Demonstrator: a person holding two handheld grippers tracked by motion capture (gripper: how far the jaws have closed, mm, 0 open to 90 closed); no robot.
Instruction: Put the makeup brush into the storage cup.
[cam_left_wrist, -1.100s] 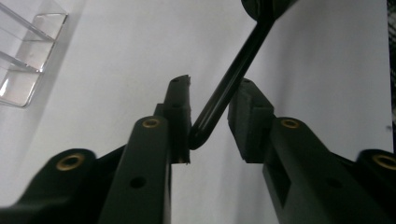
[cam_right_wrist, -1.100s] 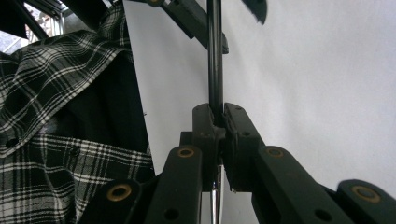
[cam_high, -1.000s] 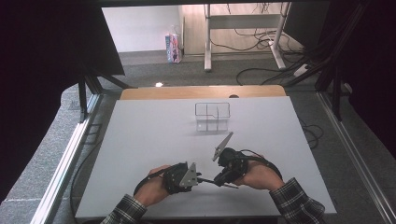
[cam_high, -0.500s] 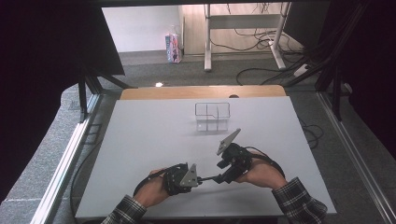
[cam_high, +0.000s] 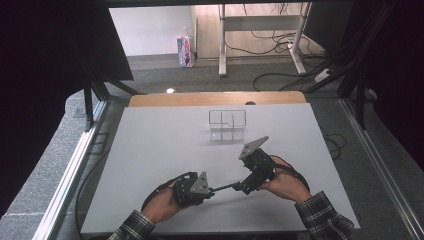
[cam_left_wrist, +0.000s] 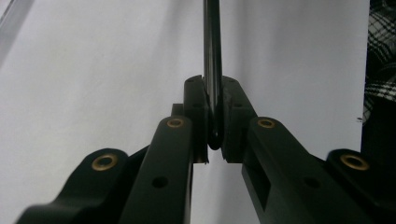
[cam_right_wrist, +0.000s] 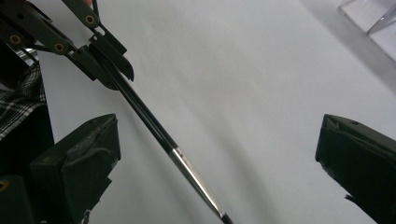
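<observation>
In the high view, the left claw (cam_high: 212, 189) lies low over the near part of the white bench (cam_high: 150, 150), held in the person's left hand (cam_high: 162, 205). A thin black pen (cam_high: 225, 188) runs from its tips toward the right claw (cam_high: 245, 186), which the right hand (cam_high: 282, 182) holds tilted, its grey plate raised toward the far side. A clear wire-edged organizer (cam_high: 227, 124) stands farther back on the bench, well apart from both hands. Plaid sleeves come in at the bottom edge.

In the left gripper view, the left claw (cam_left_wrist: 214, 116) is clamped on the pen (cam_left_wrist: 212, 56): both pads press its dark barrel, whose rounded end sits just below them, and the barrel runs straight up and away over the white bench (cam_left_wrist: 93, 70).

In the right gripper view, the right claw (cam_right_wrist: 217, 154) has just been opening and its jaws stand wide apart. The pen (cam_right_wrist: 159, 130) passes between them on a slant without touching either pad, dark above and silver lower down. The left claw (cam_right_wrist: 109, 70) grips its upper end at the top left. A corner of the clear organizer (cam_right_wrist: 373, 18) shows at the top right.
</observation>
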